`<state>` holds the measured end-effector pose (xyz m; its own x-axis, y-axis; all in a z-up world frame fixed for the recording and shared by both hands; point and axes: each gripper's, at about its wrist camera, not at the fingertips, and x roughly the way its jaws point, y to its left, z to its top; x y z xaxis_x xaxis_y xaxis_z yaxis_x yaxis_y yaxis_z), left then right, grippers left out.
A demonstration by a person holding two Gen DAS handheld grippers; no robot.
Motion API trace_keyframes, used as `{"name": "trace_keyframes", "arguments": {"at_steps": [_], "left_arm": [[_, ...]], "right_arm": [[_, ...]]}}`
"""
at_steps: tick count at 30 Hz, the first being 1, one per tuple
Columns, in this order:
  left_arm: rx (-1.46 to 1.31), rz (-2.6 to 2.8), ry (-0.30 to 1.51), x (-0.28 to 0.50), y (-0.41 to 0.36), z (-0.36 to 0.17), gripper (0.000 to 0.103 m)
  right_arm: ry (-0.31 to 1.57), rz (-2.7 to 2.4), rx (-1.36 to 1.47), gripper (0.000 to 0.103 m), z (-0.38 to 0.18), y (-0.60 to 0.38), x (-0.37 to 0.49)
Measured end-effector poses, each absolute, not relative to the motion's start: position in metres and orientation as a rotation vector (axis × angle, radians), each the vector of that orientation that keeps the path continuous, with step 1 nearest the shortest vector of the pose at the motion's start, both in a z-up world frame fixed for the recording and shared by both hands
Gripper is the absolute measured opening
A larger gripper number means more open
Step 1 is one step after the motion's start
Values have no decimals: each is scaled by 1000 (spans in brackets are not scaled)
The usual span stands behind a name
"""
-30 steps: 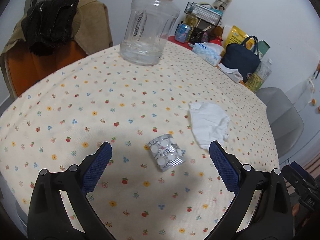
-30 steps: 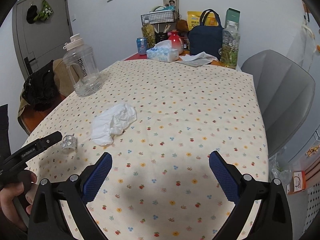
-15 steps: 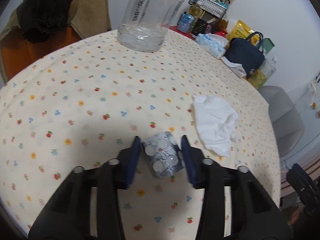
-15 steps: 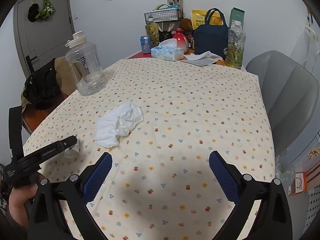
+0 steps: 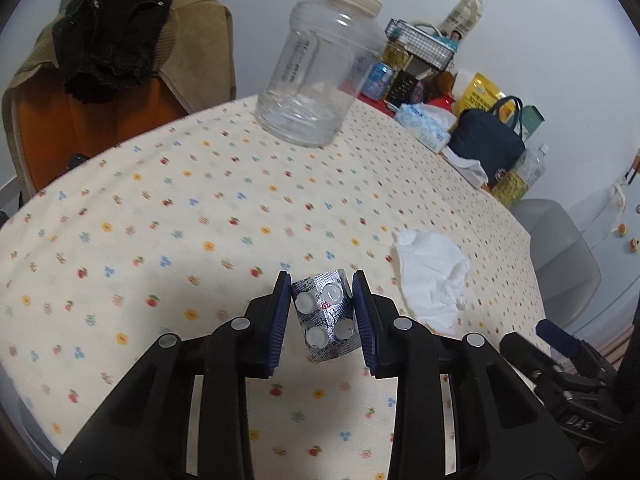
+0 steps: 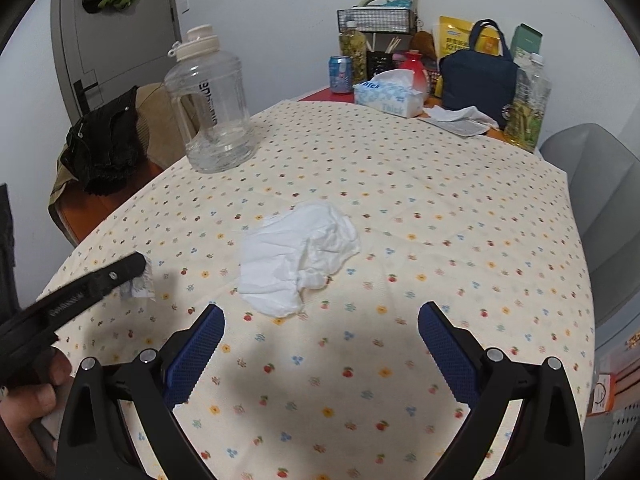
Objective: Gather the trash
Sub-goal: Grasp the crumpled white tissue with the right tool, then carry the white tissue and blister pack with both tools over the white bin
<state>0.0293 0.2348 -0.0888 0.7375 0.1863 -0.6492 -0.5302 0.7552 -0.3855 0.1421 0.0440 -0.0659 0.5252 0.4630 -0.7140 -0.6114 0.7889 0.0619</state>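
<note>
A silver blister pack (image 5: 326, 314) with white pills sits between the blue pads of my left gripper (image 5: 321, 279). Its jaws are closing, and both pads press on the pack's edges just above the flowered tablecloth (image 5: 180, 216). In the right wrist view the same pack (image 6: 140, 286) shows at the tip of the left gripper's fingers (image 6: 120, 270), held by a person's hand. A crumpled white tissue (image 6: 300, 252) lies on the cloth just ahead of my right gripper (image 6: 321, 309), which stands open and empty. The tissue (image 5: 432, 276) is to the right of the left gripper.
A big clear water jug (image 6: 212, 108) stands at the table's far left. A tissue box (image 6: 390, 96), a navy bag (image 6: 476, 80), bottles and a can crowd the far end. A chair draped with black cloth (image 5: 116, 36) is on the left, a grey chair (image 6: 600, 192) on the right.
The left jaws have gone from wide open to closed on the blister pack. The right gripper has moved forward and left, so the tissue now lies just ahead of it.
</note>
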Motion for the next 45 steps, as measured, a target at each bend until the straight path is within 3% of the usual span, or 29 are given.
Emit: {"name": "trace_keyframes", "arguments": {"at_steps": [11,14,17,18,21,45], "left_arm": [[-593,458,609,18,250,-92,32],[-592,455,612,17,249,-93,32],[-588,447,618,20,246,-95,32],[-587,443,621,21,244,-95,31],[-582,432,629,24,240,-97,32],[-448,229,659,67,142,-75,32]], "right_arm": [[833,641,-252,81,-88,86,159],[849,637,-267,73,-95,90,162],[883,648,-276,45,-104,90,165],[906,662,-274,27,-108,89,166],[909,683,-271,9,-109,85,163],[832,576,-6,6,-64,-87,136]]}}
